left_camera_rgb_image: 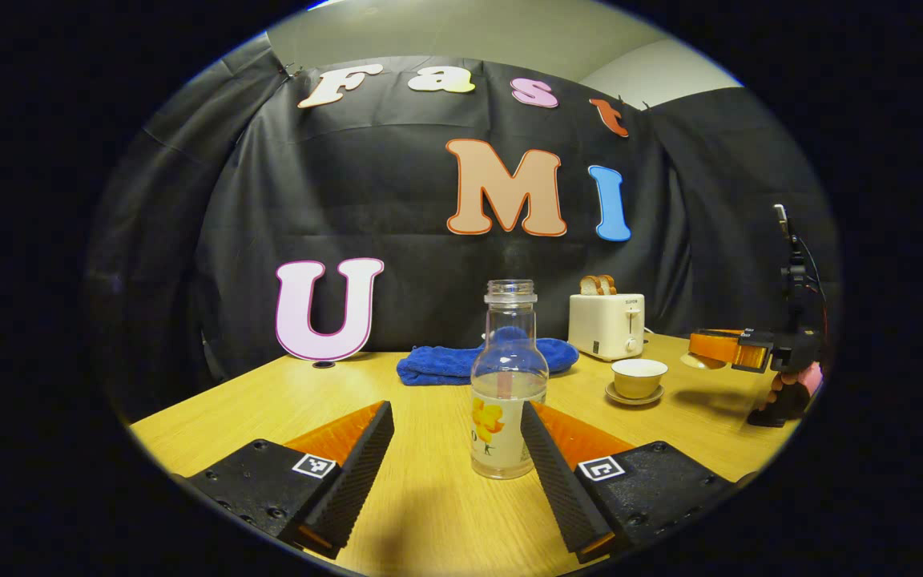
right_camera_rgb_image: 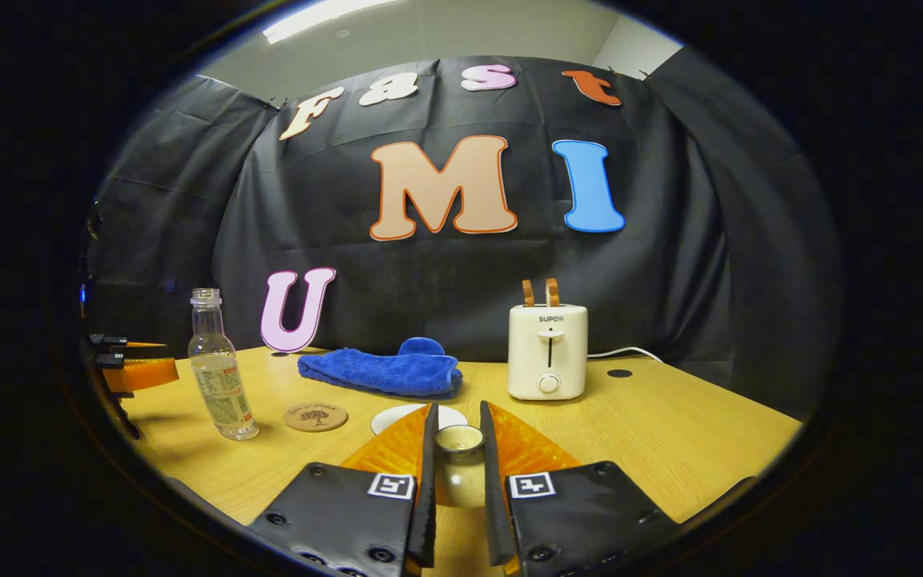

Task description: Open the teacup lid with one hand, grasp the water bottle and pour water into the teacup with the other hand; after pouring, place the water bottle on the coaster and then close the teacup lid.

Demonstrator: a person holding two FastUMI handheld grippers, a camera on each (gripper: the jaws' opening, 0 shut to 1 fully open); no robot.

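A clear, uncapped water bottle, partly filled, stands upright on the wooden table. It sits between the tips of my left gripper, which is open, close to the right-hand finger. The lidless cream teacup rests on its saucer to the right. Beyond it, my right gripper hovers with the lid. In the right gripper view, my right gripper is shut on the cream lid knob. The bottle and a round brown coaster lie to the left, near the left gripper.
A blue towel lies at the back of the table, with a white toaster holding bread beside it. The same towel and toaster show in the right gripper view, the black cloth wall close behind them.
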